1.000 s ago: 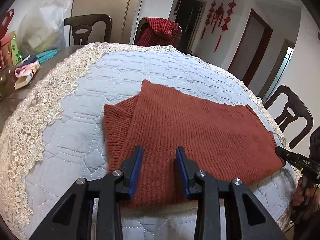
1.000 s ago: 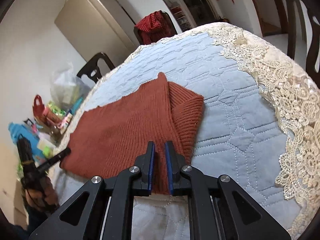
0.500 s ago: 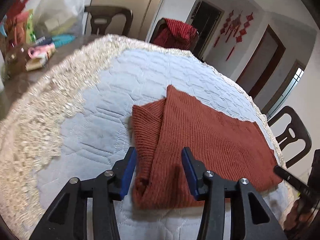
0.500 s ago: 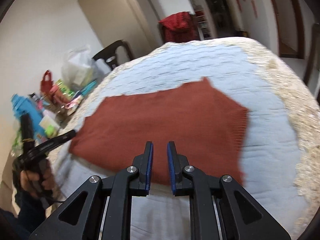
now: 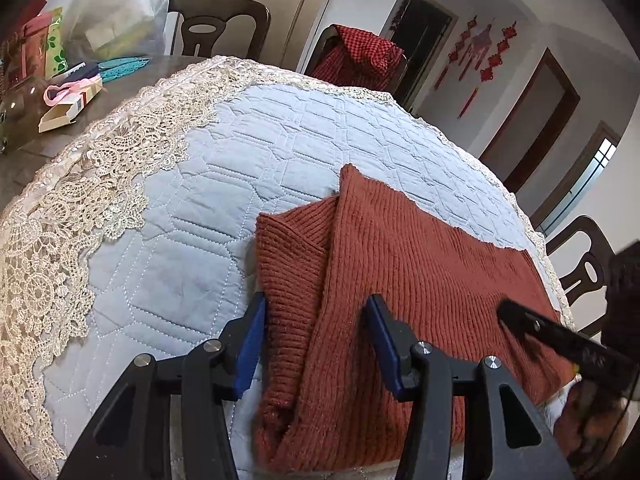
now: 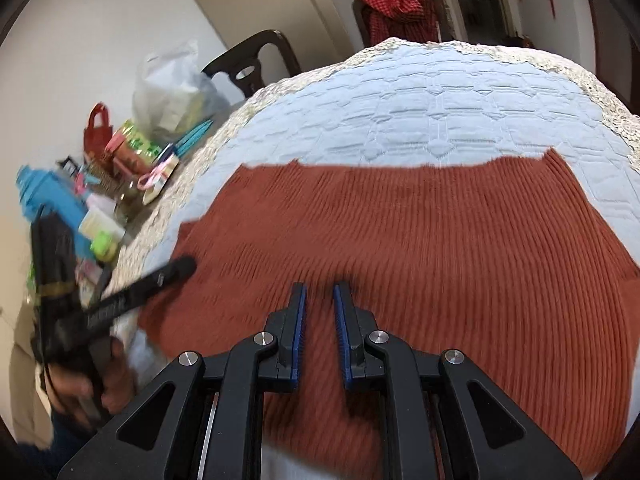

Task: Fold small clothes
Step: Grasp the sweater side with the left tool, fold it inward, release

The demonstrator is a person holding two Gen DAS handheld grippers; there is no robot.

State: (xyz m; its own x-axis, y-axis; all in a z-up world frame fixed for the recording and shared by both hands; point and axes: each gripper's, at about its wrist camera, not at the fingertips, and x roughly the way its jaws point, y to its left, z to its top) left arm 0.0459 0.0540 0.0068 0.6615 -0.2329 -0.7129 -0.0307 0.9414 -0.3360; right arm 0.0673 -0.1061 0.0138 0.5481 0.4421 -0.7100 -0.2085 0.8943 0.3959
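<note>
Between the spread fingers of the left gripper (image 5: 316, 338), seen from the left wrist, lies the folded left edge of a rust-red knit sweater (image 5: 420, 280), flat on the quilted blue cover (image 5: 208, 216) of the bench; the fingers stand wide apart and hold nothing. A lace border (image 5: 92, 176) runs left of the fingers, and the right gripper (image 5: 560, 340) pokes in from the right, over the sweater's far end.

From the right wrist, the right gripper (image 6: 320, 320) hovers over the sweater (image 6: 420, 240), its fingers nearly together with a narrow gap, empty. Left of the fingers appears the left gripper (image 6: 160, 280), near the sweater's edge.
</note>
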